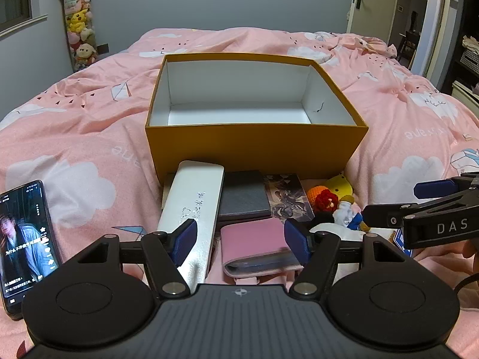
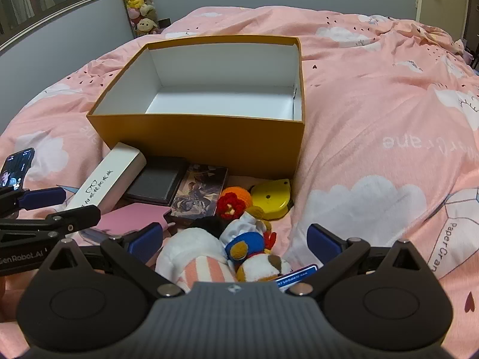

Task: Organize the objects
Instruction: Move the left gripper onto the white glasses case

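An empty orange box (image 1: 254,146) (image 2: 209,140) with a white inside stands on the pink bed. In front of it lie a long white case (image 1: 194,209) (image 2: 104,179), a dark grey box (image 1: 244,197) (image 2: 158,179), a picture card box (image 1: 289,200) (image 2: 199,191), a pink wallet (image 1: 254,239) (image 2: 131,215), a crochet flower toy (image 2: 232,202), a yellow toy (image 2: 271,197) and plush toys (image 2: 227,254). My left gripper (image 1: 241,242) is open above the wallet. My right gripper (image 2: 235,243) is open around the plush toys.
A lit phone (image 1: 25,245) (image 2: 16,167) lies on the bed at the left. A column of plush toys (image 1: 79,21) hangs at the far wall. A door (image 1: 371,0) stands at the back right. The pink duvet (image 2: 374,119) spreads to the right.
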The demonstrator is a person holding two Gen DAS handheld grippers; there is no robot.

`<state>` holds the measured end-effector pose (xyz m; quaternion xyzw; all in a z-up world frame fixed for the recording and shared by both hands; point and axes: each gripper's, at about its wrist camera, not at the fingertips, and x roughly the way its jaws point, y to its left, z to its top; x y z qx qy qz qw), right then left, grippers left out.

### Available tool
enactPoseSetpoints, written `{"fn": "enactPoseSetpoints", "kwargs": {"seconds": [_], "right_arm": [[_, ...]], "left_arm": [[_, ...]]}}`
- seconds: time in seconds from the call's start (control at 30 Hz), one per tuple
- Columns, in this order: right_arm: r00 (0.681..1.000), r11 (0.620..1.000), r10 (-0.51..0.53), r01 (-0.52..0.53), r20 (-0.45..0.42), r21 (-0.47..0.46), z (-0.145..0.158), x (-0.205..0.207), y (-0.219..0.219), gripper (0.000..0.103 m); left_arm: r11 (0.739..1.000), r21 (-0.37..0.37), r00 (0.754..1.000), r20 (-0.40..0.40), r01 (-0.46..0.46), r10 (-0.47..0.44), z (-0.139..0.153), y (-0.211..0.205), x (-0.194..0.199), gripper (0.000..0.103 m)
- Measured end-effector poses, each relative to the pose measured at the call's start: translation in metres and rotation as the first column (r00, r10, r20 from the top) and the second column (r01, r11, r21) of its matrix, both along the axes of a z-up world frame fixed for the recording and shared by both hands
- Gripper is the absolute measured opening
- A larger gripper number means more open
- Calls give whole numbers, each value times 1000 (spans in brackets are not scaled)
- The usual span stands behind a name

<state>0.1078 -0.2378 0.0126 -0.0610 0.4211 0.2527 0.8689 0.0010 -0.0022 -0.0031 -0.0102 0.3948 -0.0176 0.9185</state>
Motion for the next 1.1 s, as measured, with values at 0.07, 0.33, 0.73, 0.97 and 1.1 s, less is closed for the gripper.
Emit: {"fn": "enactPoseSetpoints", "kwargs": {"seconds": [0.07, 0.33, 0.73, 0.97, 1.1], "right_arm": [[1000, 1000, -1, 1, -2, -1, 0, 0, 0, 102], [1000, 1000, 3, -3, -4, -1, 0, 0, 0, 102], [993, 993, 114, -114, -38, -6, 0, 10, 18, 81], [970, 971, 233, -235, -75, -31, -1, 32, 49, 66], [960, 964, 262, -265, -100, -20, -5, 46, 67, 64]], "left_arm": [[1000, -1, 1000, 1, 2, -2, 0, 0, 0, 79], [1000, -12, 1000, 3, -2, 2, 1, 1, -1, 78], [998, -65, 997, -80, -21, 16, 2, 30, 12, 78], [1000, -20, 985, -174, 7, -10, -13, 45, 49, 82], [1000, 2, 977, -211, 5, -4, -27, 43, 68, 82]]}}
